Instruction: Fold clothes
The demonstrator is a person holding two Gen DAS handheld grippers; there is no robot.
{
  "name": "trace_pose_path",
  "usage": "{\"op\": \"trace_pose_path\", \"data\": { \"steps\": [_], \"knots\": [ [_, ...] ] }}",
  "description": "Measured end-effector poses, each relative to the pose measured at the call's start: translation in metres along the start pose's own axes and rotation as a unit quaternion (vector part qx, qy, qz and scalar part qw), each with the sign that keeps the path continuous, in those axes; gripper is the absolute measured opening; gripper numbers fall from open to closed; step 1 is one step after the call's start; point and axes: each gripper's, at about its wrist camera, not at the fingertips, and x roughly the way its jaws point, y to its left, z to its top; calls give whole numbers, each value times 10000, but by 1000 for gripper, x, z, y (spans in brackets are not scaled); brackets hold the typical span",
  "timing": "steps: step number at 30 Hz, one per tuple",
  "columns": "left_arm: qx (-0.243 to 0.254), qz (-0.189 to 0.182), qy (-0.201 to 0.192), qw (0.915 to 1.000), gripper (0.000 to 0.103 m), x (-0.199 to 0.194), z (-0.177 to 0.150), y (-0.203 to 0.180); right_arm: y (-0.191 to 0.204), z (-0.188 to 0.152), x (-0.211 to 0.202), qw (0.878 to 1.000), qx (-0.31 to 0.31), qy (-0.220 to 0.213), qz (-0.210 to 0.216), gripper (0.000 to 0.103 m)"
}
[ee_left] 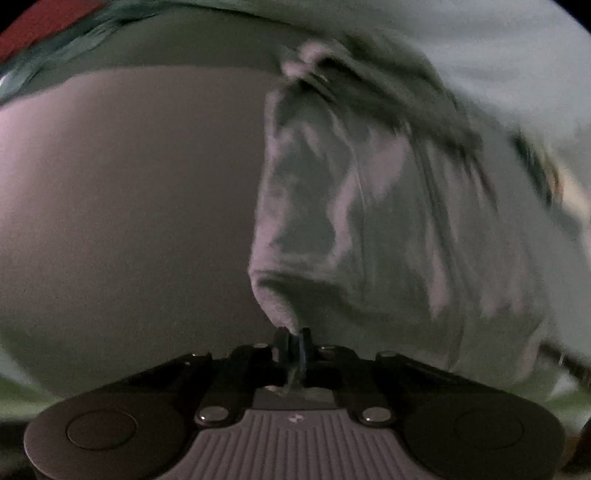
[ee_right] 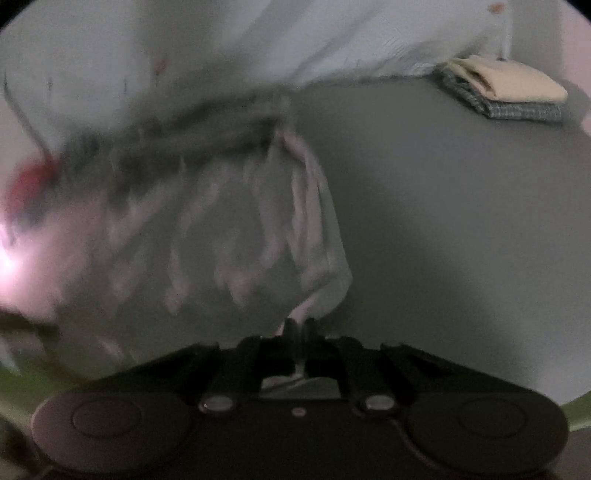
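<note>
Pale grey crumpled garment (ee_left: pixel 369 221): motion-blurred in both views, type unreadable, far end smeared. Red patch (ee_left: pixel 40 26): cut off at upper left of left wrist frame. Folded cream cloth on checked fabric (ee_right: pixel 513 88): small, upper right, details unclear
</note>
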Motion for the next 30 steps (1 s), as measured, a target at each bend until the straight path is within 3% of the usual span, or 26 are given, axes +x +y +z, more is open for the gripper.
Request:
{"op": "trace_pose_path", "data": {
  "steps": [2,5,9,14,21,26,27,28,30],
  "knots": [
    [-561,-287,-329,9975,3,-16,5,10,-5,15,-15,9989,259,-293,254,3],
    [-1292,-784,-848,9849,2,-36,14,19,-8,35,-33,9948,411,-743,566,3],
    [-1631,-1103,-1494,9690,2,-51,30,9,-6,63,-40,9873,471,-1247,870,3],
    [-1996,-1573,-1844,9494,2,-55,66,0,-1,106,-35,9790,579,-1662,1028,3],
    [-1904,-1725,-2320,9382,2,-46,156,-10,6,196,3,9659,733,-2220,1110,3],
    [-1758,-1503,-2465,9411,3,-18,256,-8,24,283,79,9669,671,-2348,738,4],
    [-1782,-1296,-2427,9447,5,-6,279,-7,26,298,97,9689,706,-2303,561,11],
    [-1763,-956,-2355,9510,9,8,299,-6,28,313,116,9706,742,-2257,384,32],
    [-1593,-244,-2208,9619,25,32,331,-6,32,340,151,9732,780,-2164,19,58]
  ]
}}
